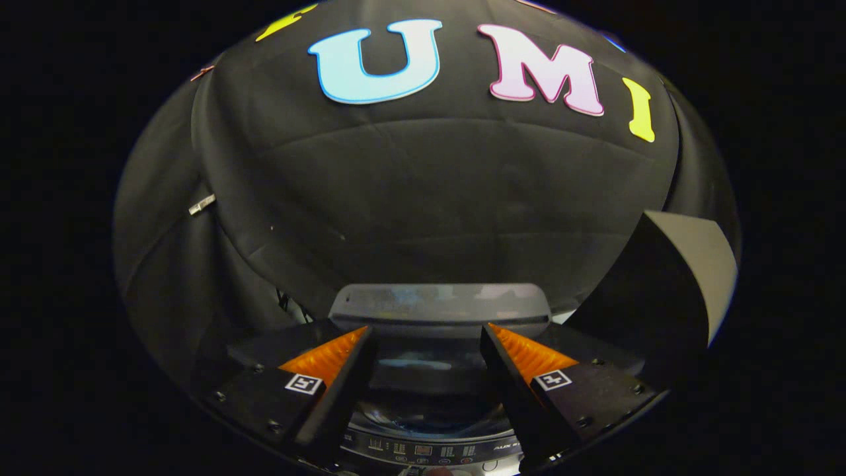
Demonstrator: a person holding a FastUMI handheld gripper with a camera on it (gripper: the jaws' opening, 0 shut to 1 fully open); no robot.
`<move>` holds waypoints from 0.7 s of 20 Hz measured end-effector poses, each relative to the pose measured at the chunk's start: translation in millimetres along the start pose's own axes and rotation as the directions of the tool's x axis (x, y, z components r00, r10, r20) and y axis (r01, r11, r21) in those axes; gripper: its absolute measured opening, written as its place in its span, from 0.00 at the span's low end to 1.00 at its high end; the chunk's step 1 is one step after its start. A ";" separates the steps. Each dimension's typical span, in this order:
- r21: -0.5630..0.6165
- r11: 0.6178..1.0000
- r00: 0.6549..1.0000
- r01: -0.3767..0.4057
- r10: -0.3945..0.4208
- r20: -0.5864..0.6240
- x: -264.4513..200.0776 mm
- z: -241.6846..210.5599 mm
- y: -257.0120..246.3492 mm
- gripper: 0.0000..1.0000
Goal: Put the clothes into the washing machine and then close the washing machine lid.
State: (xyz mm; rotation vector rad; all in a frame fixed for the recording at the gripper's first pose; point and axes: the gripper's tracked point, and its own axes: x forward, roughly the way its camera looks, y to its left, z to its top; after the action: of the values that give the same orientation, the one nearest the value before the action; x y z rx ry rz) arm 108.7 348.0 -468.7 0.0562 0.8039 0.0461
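Gripper (428, 344) fingers spread, nothing between. Washing machine (429, 423) directly below fingers, drum opening visible in gap, control panel (429, 451) nearest camera. Lid (439, 303) raised, just beyond fingertips. Dark boxy object (667, 277) right of machine. Clothes: cannot tell.

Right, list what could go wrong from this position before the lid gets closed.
1. The gripper is open and holds nothing, with the jaws spread over the washing machine; no clothes can be made out through the dark drum opening, so closing now might skip the loading.
2. The raised lid stands just beyond the jaws; a careless push could knock it or let it slam.
3. The control panel lies right below, so a low pass may press a button.
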 end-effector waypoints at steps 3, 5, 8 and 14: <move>-0.004 1.000 0.997 0.005 -0.005 -0.081 14.1 -42.3 -2.2 1.00; -0.019 1.000 0.992 0.012 -0.015 -0.125 20.2 -67.5 -3.4 1.00; -0.030 0.999 0.987 0.023 -0.028 -0.160 26.5 -87.3 -9.5 1.00; -0.027 1.000 0.990 0.013 -0.017 -0.141 16.0 -73.7 -8.9 1.00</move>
State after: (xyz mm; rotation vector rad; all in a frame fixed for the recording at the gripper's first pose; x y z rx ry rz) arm 66.8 342.6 -531.9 0.0221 0.9449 0.0468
